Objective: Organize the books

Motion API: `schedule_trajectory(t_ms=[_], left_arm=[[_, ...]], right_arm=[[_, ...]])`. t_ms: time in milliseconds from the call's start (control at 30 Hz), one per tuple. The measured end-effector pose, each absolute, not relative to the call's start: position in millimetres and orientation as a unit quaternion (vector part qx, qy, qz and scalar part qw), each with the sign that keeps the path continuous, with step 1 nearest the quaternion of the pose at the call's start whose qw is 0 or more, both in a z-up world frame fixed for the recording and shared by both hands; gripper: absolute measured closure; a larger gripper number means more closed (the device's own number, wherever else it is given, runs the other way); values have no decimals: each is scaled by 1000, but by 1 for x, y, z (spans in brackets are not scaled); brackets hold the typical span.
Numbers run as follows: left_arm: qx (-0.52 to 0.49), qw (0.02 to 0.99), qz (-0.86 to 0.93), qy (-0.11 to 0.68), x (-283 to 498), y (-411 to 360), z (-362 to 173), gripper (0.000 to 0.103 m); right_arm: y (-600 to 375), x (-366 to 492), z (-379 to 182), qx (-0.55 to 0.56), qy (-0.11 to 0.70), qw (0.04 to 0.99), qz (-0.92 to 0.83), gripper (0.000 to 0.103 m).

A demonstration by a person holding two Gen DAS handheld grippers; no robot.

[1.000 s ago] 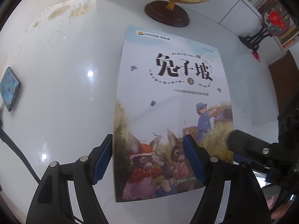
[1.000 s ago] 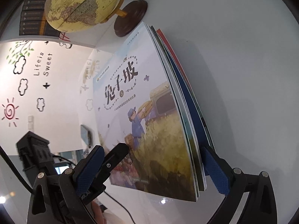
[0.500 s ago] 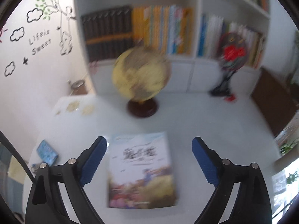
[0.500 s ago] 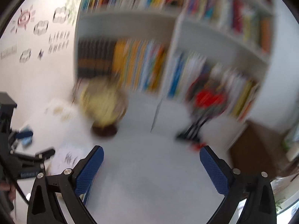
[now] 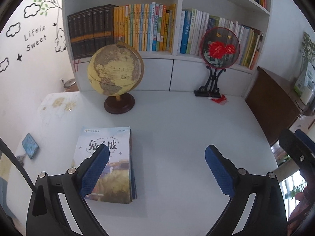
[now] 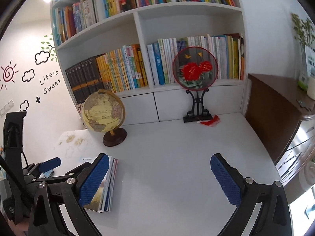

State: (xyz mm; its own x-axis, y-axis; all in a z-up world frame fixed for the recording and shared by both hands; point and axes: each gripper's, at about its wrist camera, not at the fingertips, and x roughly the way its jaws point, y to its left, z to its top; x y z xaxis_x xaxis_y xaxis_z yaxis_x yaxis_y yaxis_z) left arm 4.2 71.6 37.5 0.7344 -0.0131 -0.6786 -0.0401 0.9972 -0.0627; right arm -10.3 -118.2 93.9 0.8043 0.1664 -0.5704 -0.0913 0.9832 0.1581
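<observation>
- At the far left of your left wrist view, a phone [image 5: 30, 146] lies flat on the white surface [image 5: 177, 137], well apart from the books.
- Next comes the stack of books [image 5: 110, 163], lying flat on the surface near its left part, with the illustrated rabbit cover on top and the other books' edges showing along its right side.
- Your left hand-held gripper [image 5: 156, 170] hangs above the surface with its jaws spread wide; they have just been opening, and nothing is between them. Its left blue pad [image 5: 94, 174] overlaps the stack only in the picture; it does not touch the cover.
- Behind the stack, the globe [image 5: 115, 72] stands upright on its dark round base, near the back of the surface.
- Further right, the round embroidered fan [image 5: 219, 48] with red flowers stands on its black stand against the bookshelf [image 5: 177, 19], a red tassel lying just beside the stand's foot.
- In the right wrist view, your right hand-held gripper [image 6: 159, 179] is also released, jaws wide, with only bare surface between them. The stack of books sits to the left of it, partly hidden behind its left pad.
- At the right edge a dark wooden cabinet [image 6: 275, 114] adjoins the surface.
</observation>
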Motion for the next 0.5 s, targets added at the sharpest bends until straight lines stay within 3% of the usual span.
schedule_trajectory(t_ms=[500], left_arm=[[-25, 937, 6, 350, 10, 38, 24, 5]], right_arm=[[-140, 0, 75, 49, 327, 940, 82, 0]])
